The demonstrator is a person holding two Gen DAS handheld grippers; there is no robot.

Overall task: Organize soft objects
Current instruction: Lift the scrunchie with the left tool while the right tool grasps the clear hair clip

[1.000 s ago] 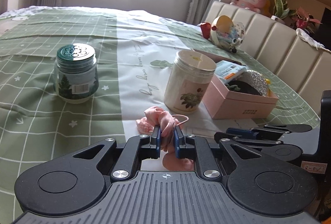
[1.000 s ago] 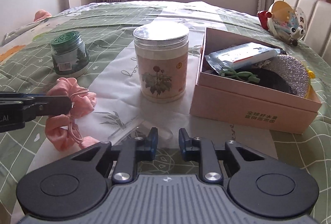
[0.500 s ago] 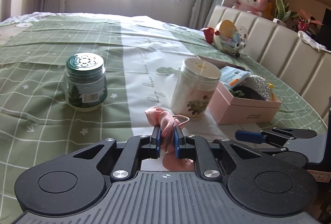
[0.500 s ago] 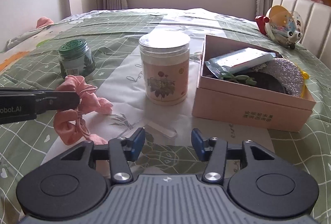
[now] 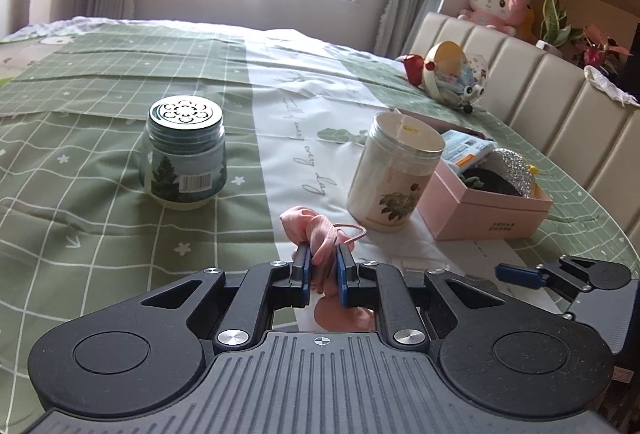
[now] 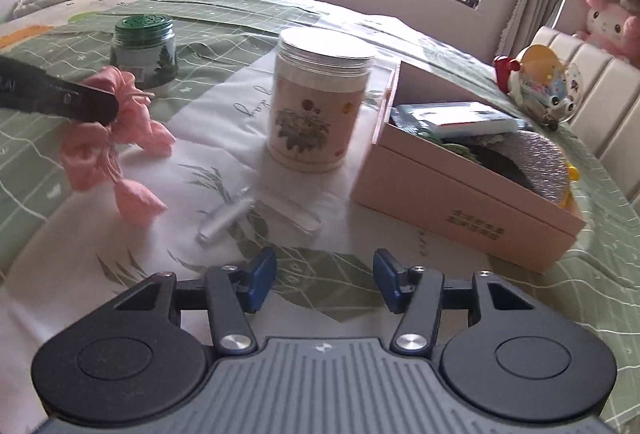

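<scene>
Green checked bedding [image 5: 100, 201] carries two jars, one green-lidded [image 5: 184, 157] and one floral [image 6: 320, 105], plus one pink box [image 6: 460, 201] and one silver tube [image 6: 226, 213]. One pink scrunchie [image 5: 316, 234] hangs pinched between the left gripper's [image 5: 322, 260] closed fingers, lifted off the bedding. Right gripper [image 6: 324, 280] gapes wide, holding nothing.
</scene>
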